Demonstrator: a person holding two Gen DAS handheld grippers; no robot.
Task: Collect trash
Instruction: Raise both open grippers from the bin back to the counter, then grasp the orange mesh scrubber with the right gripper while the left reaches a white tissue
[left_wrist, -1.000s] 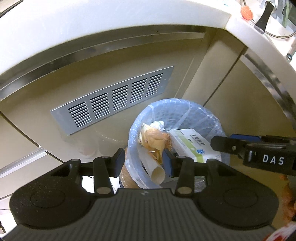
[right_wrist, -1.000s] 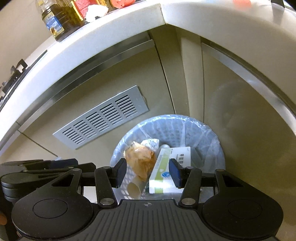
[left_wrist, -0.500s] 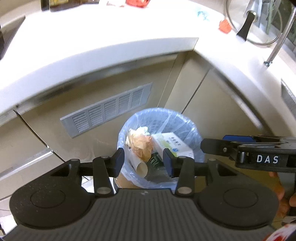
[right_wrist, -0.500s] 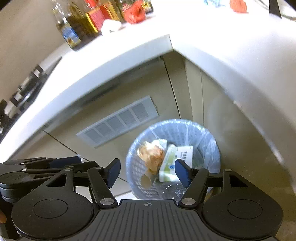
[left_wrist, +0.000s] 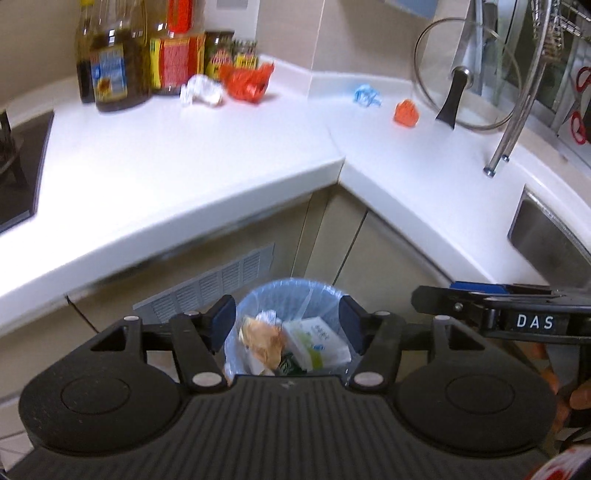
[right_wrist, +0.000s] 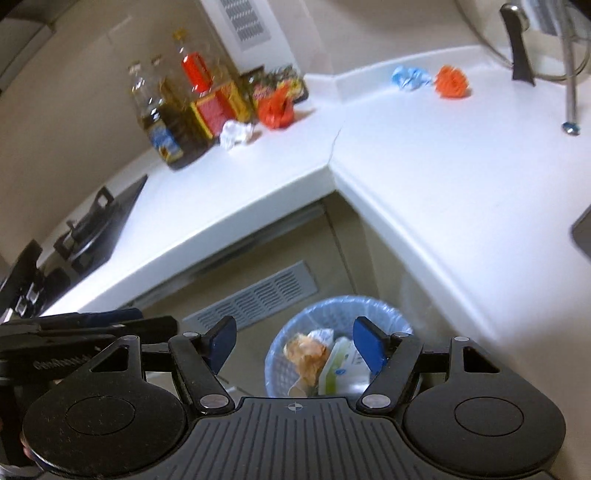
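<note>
Below me on the floor stands a bin with a blue bag liner (left_wrist: 291, 291), holding a crumpled brown paper (left_wrist: 262, 339) and a white-green box (left_wrist: 317, 339). My left gripper (left_wrist: 286, 319) hangs high above it, jaws opening, nothing between them. My right gripper (right_wrist: 295, 339) is likewise above the bin (right_wrist: 340, 306), jaws opening and empty. On the white counter lie a white paper wad (left_wrist: 201, 91), a red wrapper (left_wrist: 247, 81), a blue wad (left_wrist: 365, 95) and an orange wad (left_wrist: 405, 113).
Oil and sauce bottles (left_wrist: 110, 55) stand at the counter's back left, beside a black hob (left_wrist: 18, 166). A glass lid (left_wrist: 461, 74), a faucet (left_wrist: 517, 110) and a sink (left_wrist: 546, 236) are on the right. A vent grille (left_wrist: 207, 288) sits in the cabinet front behind the bin.
Both grippers have risen away from the bin and their jaws have widened. The countertop with its trash has come into view. The paper and box stay in the bin.
</note>
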